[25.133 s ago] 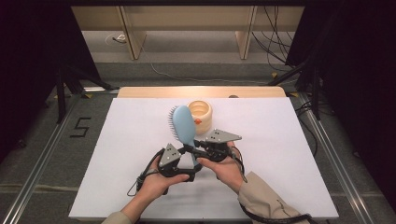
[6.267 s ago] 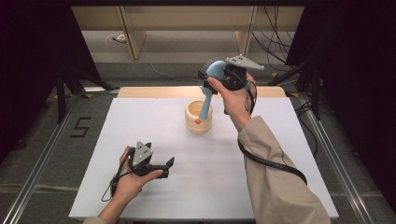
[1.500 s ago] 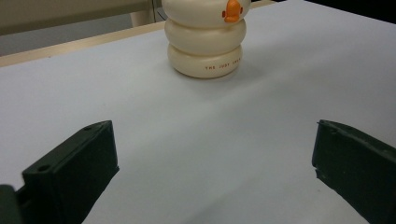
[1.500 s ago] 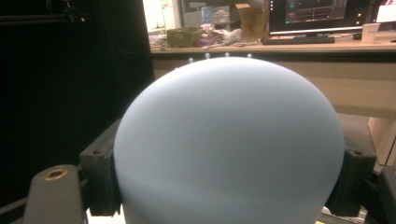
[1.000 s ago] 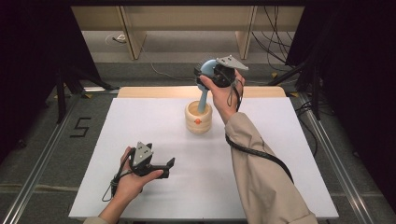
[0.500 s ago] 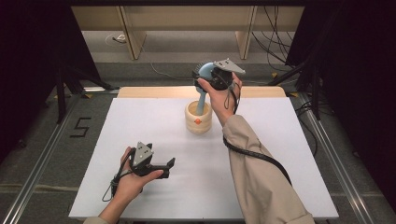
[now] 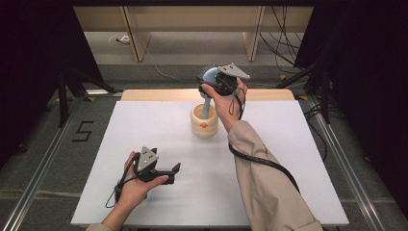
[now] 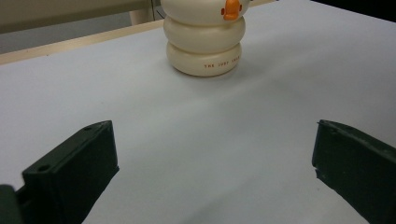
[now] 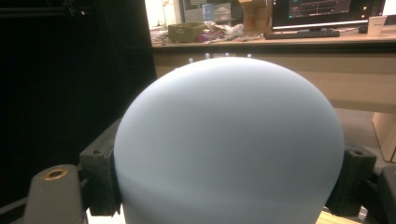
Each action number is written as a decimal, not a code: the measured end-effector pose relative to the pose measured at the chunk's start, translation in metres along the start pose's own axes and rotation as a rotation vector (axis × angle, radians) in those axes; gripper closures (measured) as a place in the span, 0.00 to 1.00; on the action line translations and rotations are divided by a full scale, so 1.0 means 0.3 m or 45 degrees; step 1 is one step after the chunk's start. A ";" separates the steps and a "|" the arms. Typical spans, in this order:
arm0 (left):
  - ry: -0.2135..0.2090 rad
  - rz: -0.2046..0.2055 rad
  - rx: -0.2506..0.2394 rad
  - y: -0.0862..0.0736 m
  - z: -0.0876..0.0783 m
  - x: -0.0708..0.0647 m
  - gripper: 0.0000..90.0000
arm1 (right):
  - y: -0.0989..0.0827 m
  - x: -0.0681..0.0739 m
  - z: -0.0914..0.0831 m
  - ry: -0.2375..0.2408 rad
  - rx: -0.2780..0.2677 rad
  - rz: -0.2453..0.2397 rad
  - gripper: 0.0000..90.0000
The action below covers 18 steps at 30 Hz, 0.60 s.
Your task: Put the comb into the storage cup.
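Right hand-held gripper [image 7: 217,85]: raised above the far middle of the counter [image 7: 144,120], clenched on the rounded head of the pale blue hairbrush [image 7: 209,79]; in the right gripper view its two black jaws press on either side of the brush's smooth back [image 9: 229,144].
Hairbrush: upright, head up, handle pointing down into the mouth of the cream holder [image 7: 204,122]; bristles show along the far edge of the head in the high view.
Holder: a cream ringed pot with a small orange mark on its front, standing on the far middle of the counter, directly below the right hand; the left gripper view shows its lower rings [image 8: 205,44] with small lettering on the bottom one.
Left hand-held gripper [image 7: 174,169]: released, jaws wide apart with nothing between them, resting low on the near left of the counter, pointing toward the holder, well apart from it.
Counter: white top, wooden strip along its far edge.
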State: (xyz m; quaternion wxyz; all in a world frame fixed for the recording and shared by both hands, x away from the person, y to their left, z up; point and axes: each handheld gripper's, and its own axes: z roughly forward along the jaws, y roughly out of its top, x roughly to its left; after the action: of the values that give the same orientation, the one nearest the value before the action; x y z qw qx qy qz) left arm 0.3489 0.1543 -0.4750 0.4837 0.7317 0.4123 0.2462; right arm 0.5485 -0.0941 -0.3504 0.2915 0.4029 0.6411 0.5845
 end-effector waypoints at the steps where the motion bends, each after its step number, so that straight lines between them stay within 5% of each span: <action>1: 0.000 0.000 0.000 0.000 0.000 0.000 0.00 | -0.001 0.000 0.000 -0.001 0.001 -0.001 0.22; 18: 0.001 0.000 -0.002 0.002 -0.001 -0.001 0.00 | -0.036 -0.002 0.002 0.005 0.006 0.008 0.22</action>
State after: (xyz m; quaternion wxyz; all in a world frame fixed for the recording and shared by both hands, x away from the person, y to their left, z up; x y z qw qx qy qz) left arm 0.3488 0.1541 -0.4743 0.4843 0.7311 0.4123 0.2468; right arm 0.5475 -0.0943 -0.3612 0.2873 0.4046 0.6418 0.5847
